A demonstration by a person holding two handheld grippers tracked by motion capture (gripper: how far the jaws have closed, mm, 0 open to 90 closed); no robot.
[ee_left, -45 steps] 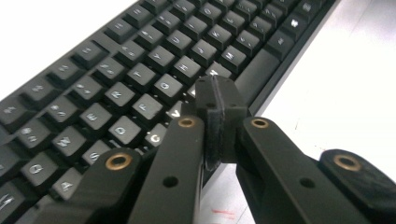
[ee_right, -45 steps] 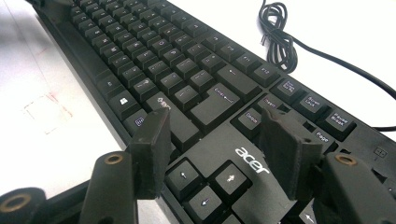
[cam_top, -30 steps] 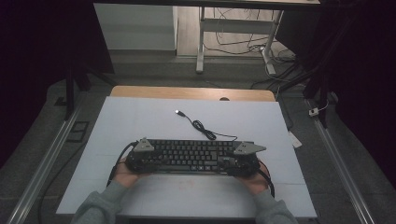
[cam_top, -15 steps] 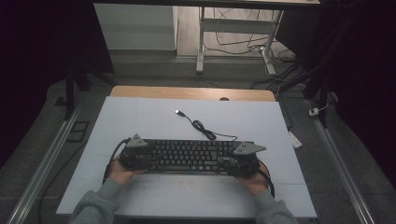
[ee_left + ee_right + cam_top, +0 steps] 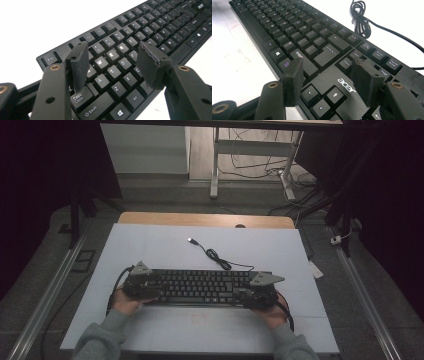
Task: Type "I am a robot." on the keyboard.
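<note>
keyboard (image 5: 200,286): black, white legends | cable (image 5: 215,255): black | table (image 5: 150,245): white | sleeves (image 5: 100,340): grey

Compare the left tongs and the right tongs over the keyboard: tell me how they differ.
The left tongs hang over the keyboard's letter end, around the W, E, S and D keys; the right tongs hang over the arrow keys and the acer logo. In the high view the left tongs sit slightly farther up the table than the right tongs. Both are open with nothing gripped.
</note>
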